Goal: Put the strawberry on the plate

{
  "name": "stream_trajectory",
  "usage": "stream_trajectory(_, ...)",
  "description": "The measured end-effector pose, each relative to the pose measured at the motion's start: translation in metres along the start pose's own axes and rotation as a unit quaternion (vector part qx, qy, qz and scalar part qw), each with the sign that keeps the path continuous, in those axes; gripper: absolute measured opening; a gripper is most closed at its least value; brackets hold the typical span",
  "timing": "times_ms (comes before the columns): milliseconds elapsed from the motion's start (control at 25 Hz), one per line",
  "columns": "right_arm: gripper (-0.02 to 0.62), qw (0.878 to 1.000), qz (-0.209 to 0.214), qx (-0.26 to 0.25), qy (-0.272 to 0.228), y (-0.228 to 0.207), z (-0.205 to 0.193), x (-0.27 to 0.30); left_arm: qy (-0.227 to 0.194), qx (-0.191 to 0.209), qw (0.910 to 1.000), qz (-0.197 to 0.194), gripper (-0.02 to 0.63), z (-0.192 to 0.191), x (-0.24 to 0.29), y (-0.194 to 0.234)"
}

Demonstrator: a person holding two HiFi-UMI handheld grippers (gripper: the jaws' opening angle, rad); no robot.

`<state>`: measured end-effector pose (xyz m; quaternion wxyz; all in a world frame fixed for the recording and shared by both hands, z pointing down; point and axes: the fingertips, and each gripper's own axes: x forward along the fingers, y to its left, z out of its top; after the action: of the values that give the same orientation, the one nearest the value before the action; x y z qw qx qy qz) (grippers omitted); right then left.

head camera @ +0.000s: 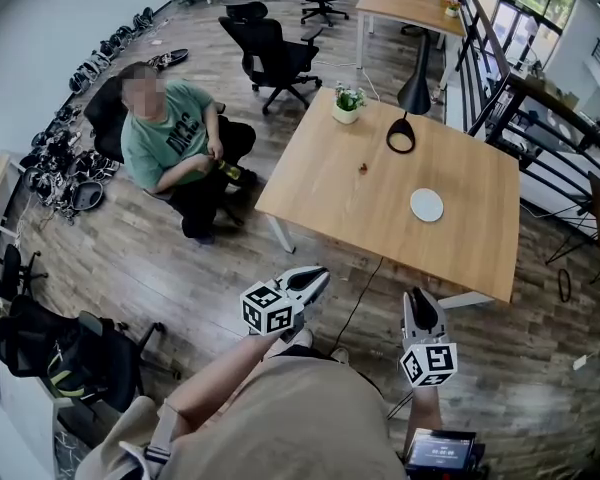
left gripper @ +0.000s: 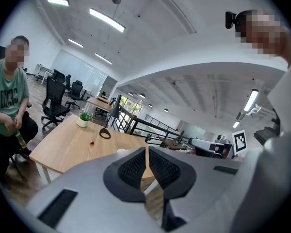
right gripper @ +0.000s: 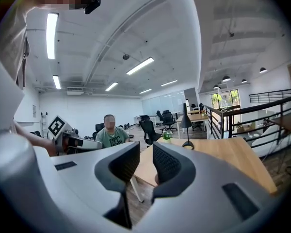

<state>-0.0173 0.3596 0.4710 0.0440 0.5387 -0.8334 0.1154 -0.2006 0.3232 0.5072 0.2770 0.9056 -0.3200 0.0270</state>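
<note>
The strawberry (head camera: 363,168) sits on the surface (head camera: 320,193), near the plate (head camera: 427,205) but not touching it. You haven't reached it: your left hand-held gripper (head camera: 318,278) and right hand-held gripper (head camera: 418,298) hang short of the edge, both closed on nothing.

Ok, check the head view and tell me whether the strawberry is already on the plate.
No, the strawberry lies on the bare wood of the table, clearly apart from the white plate.
</note>
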Motion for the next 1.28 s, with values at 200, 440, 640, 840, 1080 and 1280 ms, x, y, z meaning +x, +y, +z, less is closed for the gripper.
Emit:
stream_trajectory(200,0.066,1.0,0.002,-0.006,0.0,-0.003,-0.002,-0.009,0.001,0.002,1.0,0.004,0.006,-0.004,0.002,-0.008)
stream_trajectory(440,0.066,1.0,0.003,-0.013,-0.002,-0.01,-0.001,-0.02,0.001,0.005,1.0,0.007,0.006,-0.007,0.006,-0.021)
stream_trajectory(640,0.066,1.0,0.004,-0.016,-0.004,-0.017,-0.003,-0.032,0.001,0.008,0.9999,0.01,0.006,-0.012,0.011,-0.033)
stream_trajectory(840,0.066,1.0,0.004,-0.019,-0.005,-0.026,-0.007,-0.044,-0.003,0.011,0.9999,0.013,0.006,-0.016,0.016,-0.044)
stream_trajectory(1080,0.066,1.0,0.005,-0.019,-0.001,-0.035,-0.017,-0.056,0.0,0.011,0.9998,0.016,0.006,-0.029,0.021,-0.057)
stream_trajectory(1280,0.066,1.0,0.006,-0.017,-0.003,-0.042,-0.018,-0.064,0.002,0.014,0.9997,0.02,0.006,-0.032,0.022,-0.064)
